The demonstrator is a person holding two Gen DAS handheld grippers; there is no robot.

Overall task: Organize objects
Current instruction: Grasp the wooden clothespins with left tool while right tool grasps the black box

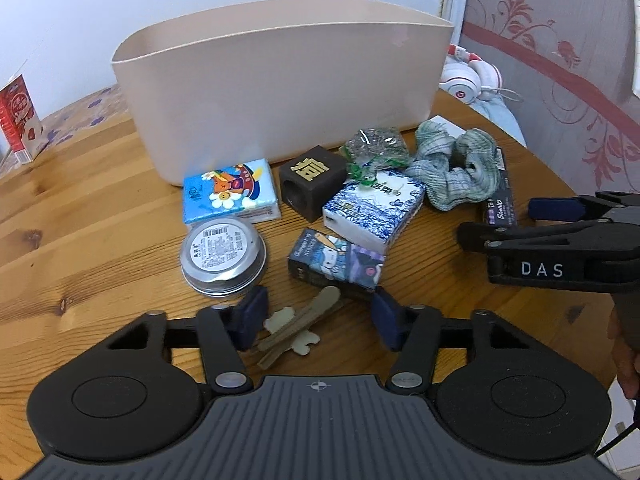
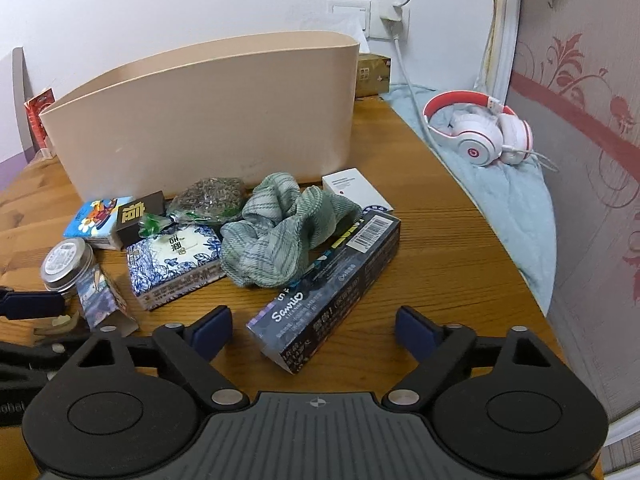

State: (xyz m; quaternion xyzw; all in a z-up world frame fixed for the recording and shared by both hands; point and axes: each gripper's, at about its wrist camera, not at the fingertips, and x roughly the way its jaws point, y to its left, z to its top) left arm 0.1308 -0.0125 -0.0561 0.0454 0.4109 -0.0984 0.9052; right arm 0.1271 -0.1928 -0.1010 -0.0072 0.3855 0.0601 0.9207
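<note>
A beige bin (image 1: 280, 92) stands at the back of the wooden table (image 1: 80, 220); it also shows in the right wrist view (image 2: 208, 120). In front lie a blue cartoon tissue pack (image 1: 230, 196), a dark cube (image 1: 312, 182), a blue-white tissue pack (image 1: 372, 212), a round tin (image 1: 222, 254), a small cartoon box (image 1: 336, 260), a green scrunchie (image 2: 276, 232) and a long dark Sanrio box (image 2: 328, 288). My left gripper (image 1: 320, 320) is open around a wooden clip with a bear shape (image 1: 296, 328). My right gripper (image 2: 312, 332) is open at the near end of the Sanrio box.
White-and-red headphones (image 2: 480, 136) lie on a light blue cloth (image 2: 516, 208) at the right. A white box (image 2: 356, 190) and a bag of dried herbs (image 2: 212, 196) sit by the bin. A red carton (image 1: 18, 120) stands at the far left.
</note>
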